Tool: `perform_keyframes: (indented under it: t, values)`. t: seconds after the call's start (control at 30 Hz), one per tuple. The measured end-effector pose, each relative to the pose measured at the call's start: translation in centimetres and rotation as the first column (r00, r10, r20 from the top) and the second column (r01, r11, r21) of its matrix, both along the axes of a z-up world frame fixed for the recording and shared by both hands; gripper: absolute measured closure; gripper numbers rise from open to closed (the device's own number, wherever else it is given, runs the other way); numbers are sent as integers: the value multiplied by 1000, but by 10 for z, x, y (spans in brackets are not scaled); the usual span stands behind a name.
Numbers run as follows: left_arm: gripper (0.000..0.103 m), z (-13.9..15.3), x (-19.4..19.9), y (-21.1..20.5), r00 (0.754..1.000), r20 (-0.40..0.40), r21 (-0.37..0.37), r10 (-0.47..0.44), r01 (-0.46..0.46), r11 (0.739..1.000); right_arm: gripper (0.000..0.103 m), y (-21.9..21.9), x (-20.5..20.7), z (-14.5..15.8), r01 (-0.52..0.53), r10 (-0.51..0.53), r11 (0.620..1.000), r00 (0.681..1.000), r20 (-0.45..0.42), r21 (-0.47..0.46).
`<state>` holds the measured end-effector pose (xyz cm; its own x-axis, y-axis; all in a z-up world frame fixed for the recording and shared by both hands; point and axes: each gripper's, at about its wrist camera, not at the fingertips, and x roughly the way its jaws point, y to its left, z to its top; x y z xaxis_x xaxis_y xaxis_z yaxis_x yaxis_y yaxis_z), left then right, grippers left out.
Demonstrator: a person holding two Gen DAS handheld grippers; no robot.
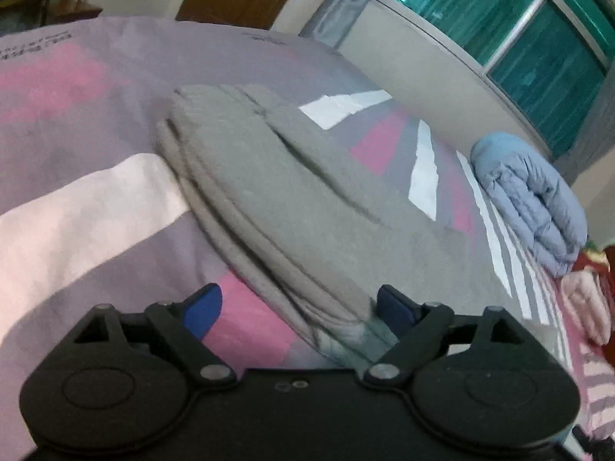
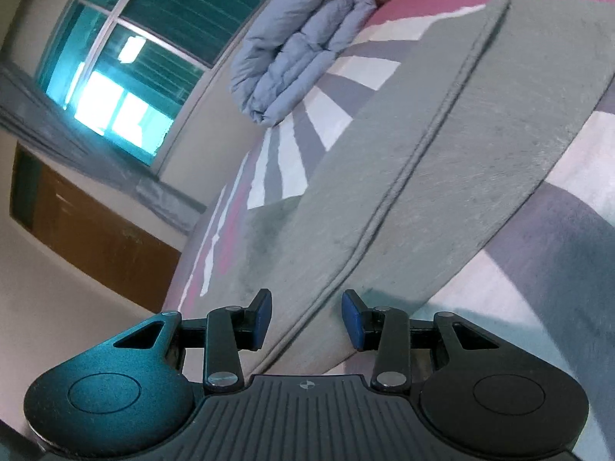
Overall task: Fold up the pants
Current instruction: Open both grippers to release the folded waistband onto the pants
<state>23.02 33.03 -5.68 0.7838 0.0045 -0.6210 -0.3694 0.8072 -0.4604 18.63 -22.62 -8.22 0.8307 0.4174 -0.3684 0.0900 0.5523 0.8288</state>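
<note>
Left tool (image 1: 298, 309) black with blue pads, right tool (image 2: 306, 320) ribbed, silver rivets

Patterned bed (image 1: 77, 199): grey pants (image 1: 276, 192), blue jacket (image 1: 538, 199).

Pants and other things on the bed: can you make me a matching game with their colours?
Things:
1. pants
2. puffy jacket
3. gripper pads
4. window glass

Colours:
A. light blue
B. teal green
C. grey
D. dark blue

Pairs: 1-C, 2-A, 3-D, 4-B
</note>
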Motion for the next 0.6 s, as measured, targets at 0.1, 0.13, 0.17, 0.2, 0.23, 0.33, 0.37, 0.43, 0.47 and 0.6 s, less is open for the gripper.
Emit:
perform_keyframes:
  t: [0.1, 0.13, 0.17, 0.2, 0.23, 0.33, 0.37, 0.43, 0.47, 0.6]
  values:
    - [18, -3, 11, -9, 998, -50, 85, -35, 40, 996, 62, -8, 10, -9, 8, -8, 999, 1000, -11, 49]
    - [18, -8, 10, -13, 997, -57, 131, -52, 59, 990, 62, -11, 15, -13, 11, -10, 998, 1000, -16, 59]
    - [17, -12, 11, -19, 997, -55, 179, -60, 69, 981, 63, -17, 19, -16, 12, -11, 997, 1000, -20, 70]
    - [17, -14, 11, -22, 997, -48, 201, -59, 67, 977, 63, -18, 25, -19, 15, -14, 997, 1000, -20, 80]
    - [17, -16, 9, -25, 998, -41, 211, -53, 61, 976, 63, -20, 28, -20, 17, -16, 996, 1000, -20, 87]
    - [17, -19, 7, -31, 999, -21, 231, -38, 41, 972, 64, -29, 34, -24, 22, -20, 995, 1000, -15, 100]
    - [17, -21, 2, -33, 999, -13, 234, -36, 38, 972, 73, -30, 36, -25, 19, -18, 995, 1000, -12, 93]
    - [16, -21, 0, -31, 999, -6, 224, -33, 34, 974, 98, -31, 37, -27, 27, -25, 997, 999, -32, 66]
    - [17, -21, 1, -31, 999, -6, 222, -33, 34, 974, 98, -33, 36, -30, 29, -26, 997, 999, -40, 66]
    - [17, -20, 3, -30, 999, 0, 211, -38, 37, 977, 98, -35, 13, -5, 26, -27, 1000, 997, 76, 16]
